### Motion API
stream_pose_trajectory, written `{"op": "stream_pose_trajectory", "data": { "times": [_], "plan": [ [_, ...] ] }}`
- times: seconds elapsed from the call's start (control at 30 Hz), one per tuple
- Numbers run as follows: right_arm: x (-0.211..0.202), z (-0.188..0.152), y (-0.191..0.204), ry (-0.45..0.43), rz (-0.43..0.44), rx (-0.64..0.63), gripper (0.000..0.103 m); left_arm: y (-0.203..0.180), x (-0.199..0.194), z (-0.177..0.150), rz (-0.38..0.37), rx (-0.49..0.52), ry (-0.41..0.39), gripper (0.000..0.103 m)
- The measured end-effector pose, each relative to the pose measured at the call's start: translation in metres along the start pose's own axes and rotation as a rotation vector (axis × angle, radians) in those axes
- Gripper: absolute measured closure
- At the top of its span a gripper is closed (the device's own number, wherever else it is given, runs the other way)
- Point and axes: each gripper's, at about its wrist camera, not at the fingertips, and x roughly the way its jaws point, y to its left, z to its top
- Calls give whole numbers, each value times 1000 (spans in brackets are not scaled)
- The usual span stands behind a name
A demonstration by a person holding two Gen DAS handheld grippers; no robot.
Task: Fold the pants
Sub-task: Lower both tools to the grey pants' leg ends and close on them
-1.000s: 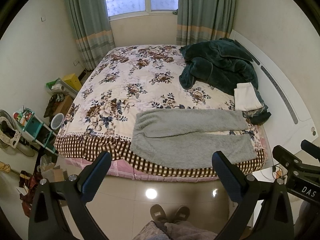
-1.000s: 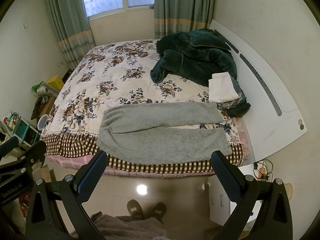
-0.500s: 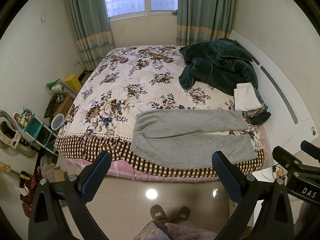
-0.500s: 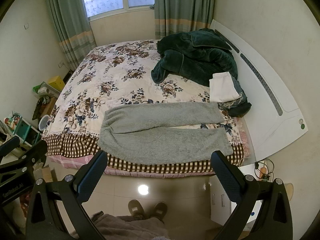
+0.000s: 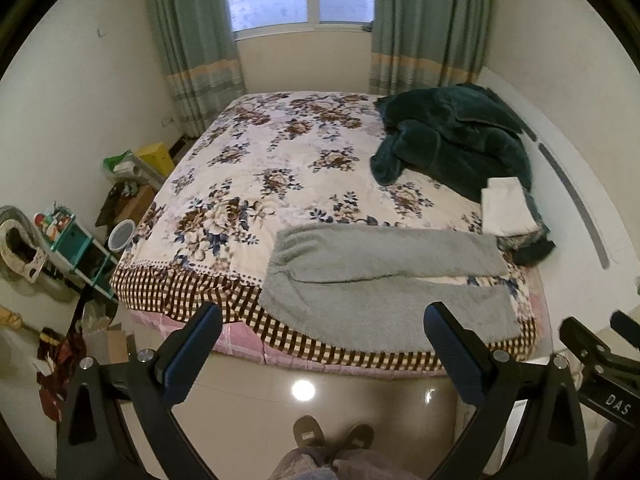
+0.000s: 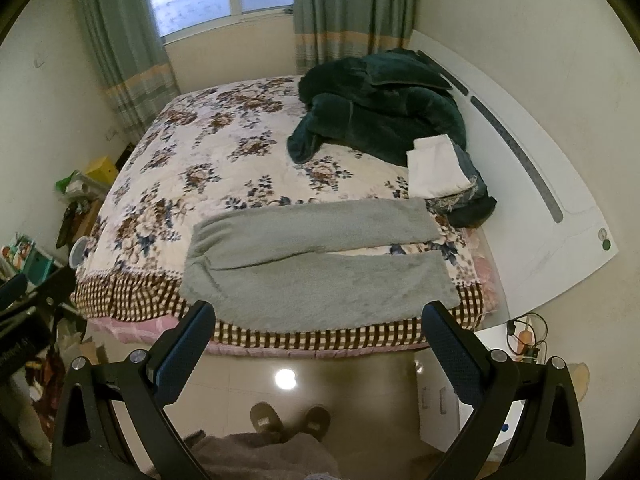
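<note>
Grey fleece pants (image 5: 384, 280) lie spread flat along the near edge of the bed, waistband to the left and both legs running right; they also show in the right wrist view (image 6: 316, 264). My left gripper (image 5: 324, 328) is open and empty, held in the air over the floor in front of the bed. My right gripper (image 6: 320, 328) is open and empty too, at the same distance from the pants. Neither touches the cloth.
The bed has a floral quilt (image 5: 280, 168) with a checked border. A dark green robe (image 5: 452, 140) and a folded white cloth (image 5: 506, 208) lie at the right by the headboard (image 6: 540, 184). Shelves and clutter (image 5: 72, 240) stand left. Slippered feet (image 5: 332, 436) stand on tiled floor.
Both grippers have moved slightly closer to the bed. The pants have not moved and both grippers stay open.
</note>
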Motion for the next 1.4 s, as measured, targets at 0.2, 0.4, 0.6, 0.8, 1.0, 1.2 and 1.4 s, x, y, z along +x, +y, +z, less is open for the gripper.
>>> {"op": "stream_pose_trajectory", "data": {
  "times": [0.2,0.4,0.6,0.8,1.0,1.2,1.4],
  "plan": [
    [53,17,-38,2,-19,39,0,-24,40,13,60,1,-21,0],
    [111,51,-60,14,-58,63,0,-41,94,36,76,4,16,0],
    [198,103,-76,52,-102,110,0,-50,172,75,83,13,72,0],
    [341,170,-97,181,-124,258,0,-45,294,126,91,-24,195,0],
    [529,227,-125,377,-148,432,0,-30,453,160,118,-114,395,0],
    [699,255,-152,475,-251,564,0,1,605,157,111,-334,632,0],
    [835,250,-180,580,-364,614,0,28,723,131,103,-622,806,0]
  ]
}}
